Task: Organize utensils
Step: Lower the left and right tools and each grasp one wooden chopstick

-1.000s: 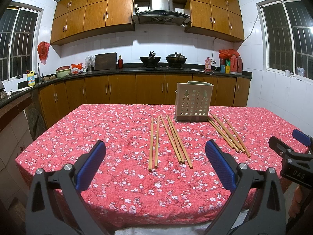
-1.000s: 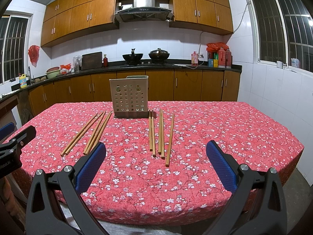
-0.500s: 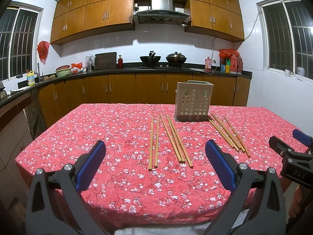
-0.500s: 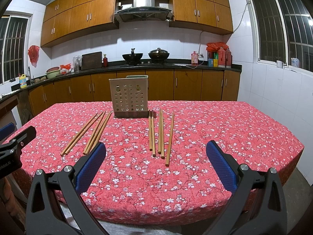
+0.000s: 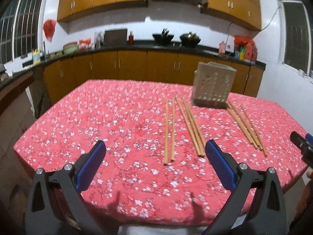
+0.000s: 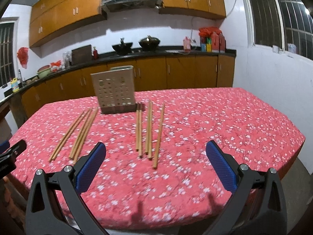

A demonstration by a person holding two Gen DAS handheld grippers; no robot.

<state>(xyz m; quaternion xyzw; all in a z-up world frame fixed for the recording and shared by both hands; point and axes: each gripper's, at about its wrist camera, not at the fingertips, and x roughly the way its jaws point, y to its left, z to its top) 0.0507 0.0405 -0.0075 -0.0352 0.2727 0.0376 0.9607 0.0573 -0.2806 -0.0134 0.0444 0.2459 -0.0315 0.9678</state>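
Note:
Several wooden chopsticks lie in groups on the red floral tablecloth [image 5: 117,121]: a pair [image 5: 169,131], a bundle [image 5: 192,127] and another bundle [image 5: 246,127]. A beige perforated utensil holder [image 5: 213,86] stands upright behind them. In the right wrist view the holder [image 6: 114,92] has chopsticks to its left [image 6: 80,131] and right [image 6: 149,129]. My left gripper [image 5: 155,163] hovers open over the near table edge, nothing between its blue pads. My right gripper [image 6: 155,164] is open and empty too, near the front edge.
Wooden cabinets and a dark counter [image 5: 137,45] with woks [image 5: 163,36], bottles and bowls run behind the table. Windows flank the room. The table's right half [image 6: 234,121] holds nothing but cloth. The other gripper's tip shows at each view's edge [image 5: 301,146].
Both grippers have risen and moved forward over the table, tilting so the views roll slightly. The images are motion-blurred. Chopsticks and holder have not moved.

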